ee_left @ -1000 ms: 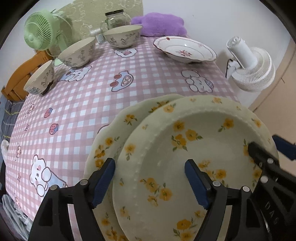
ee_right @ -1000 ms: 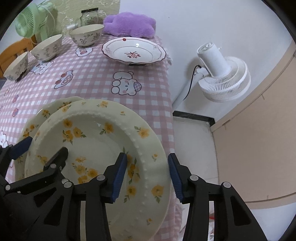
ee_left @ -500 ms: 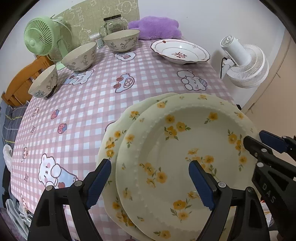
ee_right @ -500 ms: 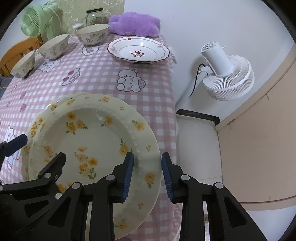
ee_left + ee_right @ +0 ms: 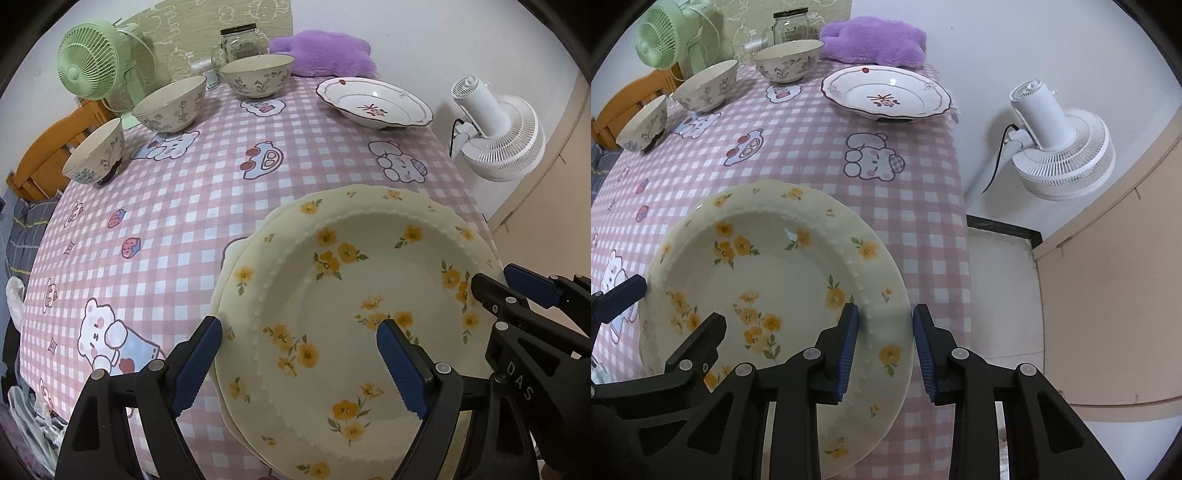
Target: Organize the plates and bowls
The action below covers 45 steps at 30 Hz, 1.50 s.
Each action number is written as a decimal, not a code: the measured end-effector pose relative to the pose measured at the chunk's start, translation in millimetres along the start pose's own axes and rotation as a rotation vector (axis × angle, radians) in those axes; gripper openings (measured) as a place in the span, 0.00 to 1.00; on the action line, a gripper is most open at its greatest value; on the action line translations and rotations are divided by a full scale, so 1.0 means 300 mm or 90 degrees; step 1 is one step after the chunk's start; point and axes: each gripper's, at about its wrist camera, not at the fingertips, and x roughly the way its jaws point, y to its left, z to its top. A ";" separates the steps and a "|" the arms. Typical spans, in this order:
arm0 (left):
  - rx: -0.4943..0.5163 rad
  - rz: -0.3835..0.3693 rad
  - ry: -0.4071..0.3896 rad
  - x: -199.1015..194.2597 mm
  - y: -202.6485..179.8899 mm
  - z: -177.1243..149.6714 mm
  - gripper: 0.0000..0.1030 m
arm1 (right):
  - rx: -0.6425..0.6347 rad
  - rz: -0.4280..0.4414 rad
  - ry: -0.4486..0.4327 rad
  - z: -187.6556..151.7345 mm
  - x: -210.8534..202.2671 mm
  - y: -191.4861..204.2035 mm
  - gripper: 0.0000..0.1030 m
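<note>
Plates stacked at table's near right corner.
Right gripper pinched the top yellow-flowered plate's right rim; my left gripper stood spread wide over its left edge, not gripping.

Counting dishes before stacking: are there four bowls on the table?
No, only three bowls stand along the far left side of the table.

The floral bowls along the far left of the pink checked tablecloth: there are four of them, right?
Not four. The left wrist view shows three floral bowls in a row on the pink checked tablecloth.
</note>
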 end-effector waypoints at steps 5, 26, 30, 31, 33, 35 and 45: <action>-0.005 0.003 0.004 0.000 0.004 0.002 0.85 | -0.005 0.007 0.001 0.008 0.006 0.007 0.34; 0.057 -0.066 -0.053 -0.152 0.133 0.103 0.89 | 0.078 0.065 -0.081 0.091 -0.209 0.133 0.68; 0.061 -0.083 -0.068 -0.165 0.152 0.161 0.89 | 0.112 0.075 -0.088 0.130 -0.228 0.132 0.68; 0.059 -0.085 -0.069 -0.163 0.153 0.175 0.89 | 0.119 0.074 -0.089 0.149 -0.230 0.128 0.68; 0.054 -0.083 -0.079 -0.167 0.149 0.212 0.89 | 0.124 0.073 -0.091 0.179 -0.233 0.120 0.68; 0.051 -0.081 -0.089 -0.170 0.141 0.245 0.88 | 0.125 0.073 -0.095 0.214 -0.235 0.105 0.69; 0.035 -0.058 -0.124 -0.119 0.060 0.459 0.88 | 0.124 0.077 -0.136 0.415 -0.182 -0.003 0.73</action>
